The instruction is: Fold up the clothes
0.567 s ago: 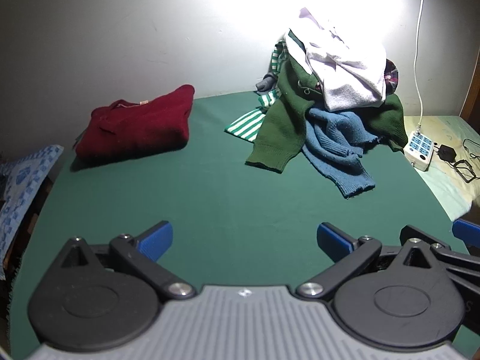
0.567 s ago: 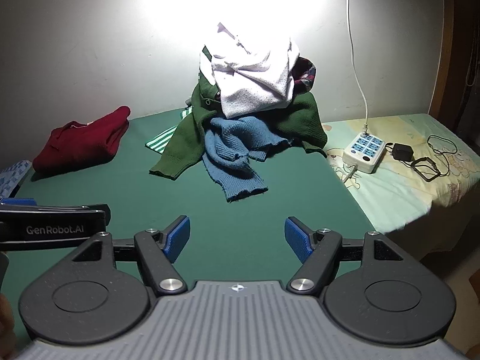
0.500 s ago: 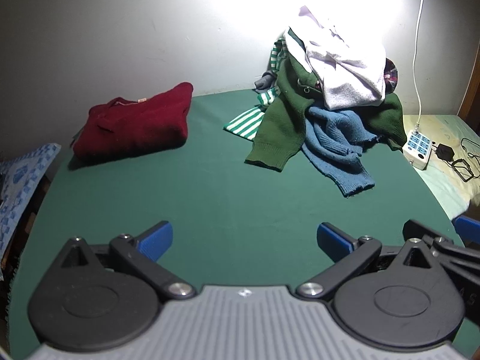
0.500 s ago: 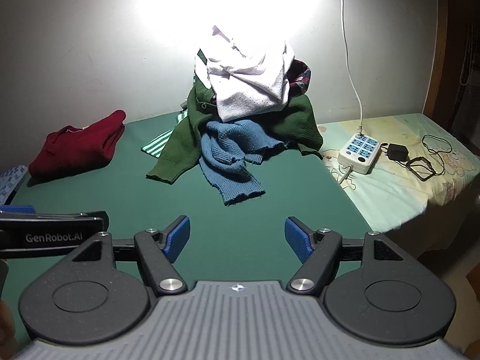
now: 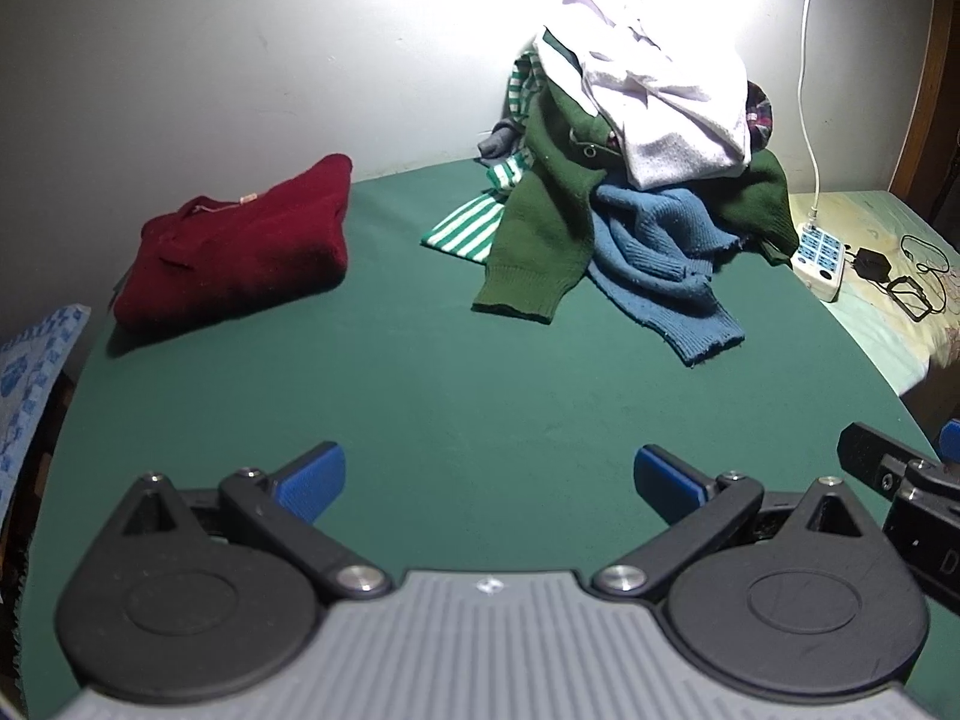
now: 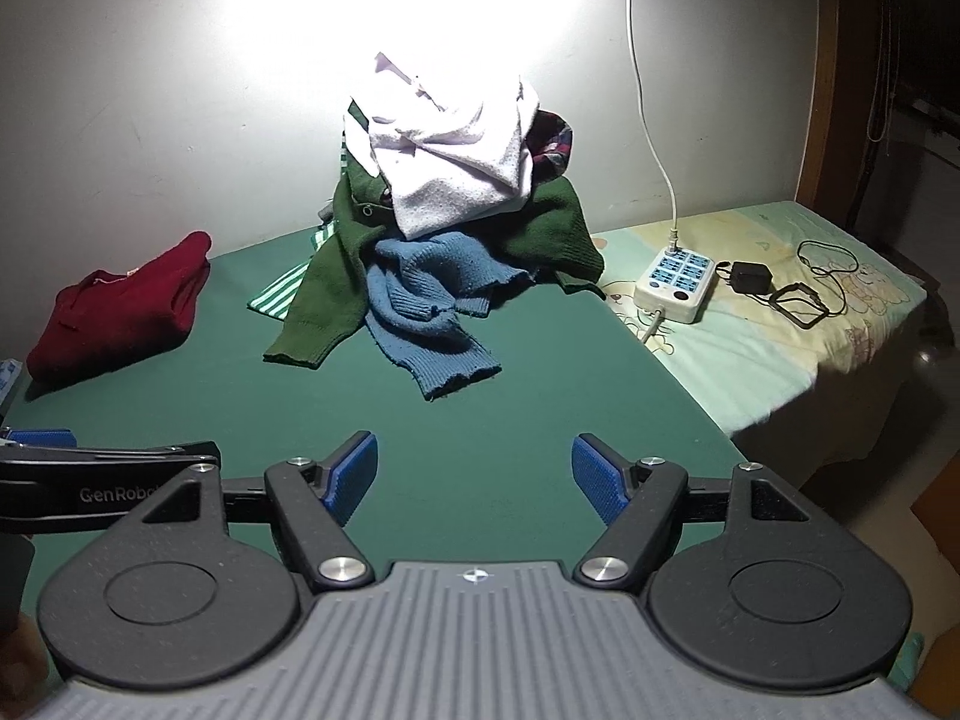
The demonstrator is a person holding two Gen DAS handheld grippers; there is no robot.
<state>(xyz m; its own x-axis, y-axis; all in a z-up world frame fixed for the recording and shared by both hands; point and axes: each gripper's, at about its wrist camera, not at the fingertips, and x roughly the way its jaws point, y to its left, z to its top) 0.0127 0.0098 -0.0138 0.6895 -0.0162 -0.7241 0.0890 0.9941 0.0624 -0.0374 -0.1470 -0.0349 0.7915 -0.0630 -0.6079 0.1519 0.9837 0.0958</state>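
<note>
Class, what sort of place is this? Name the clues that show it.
Probably a bedroom at home: a bed sheet with a cartoon print, a power strip lying on it, and a clothes pile on a green cloth.

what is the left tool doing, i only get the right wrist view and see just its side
Observer: The left tool is open, with its blue pads wide apart above the bare green table cover, and it holds nothing.
Operator: anything off the table's left edge
Observer: Yes. A blue and white patterned cloth lies just off that edge, near the folded dark red knitted sweater.
</note>
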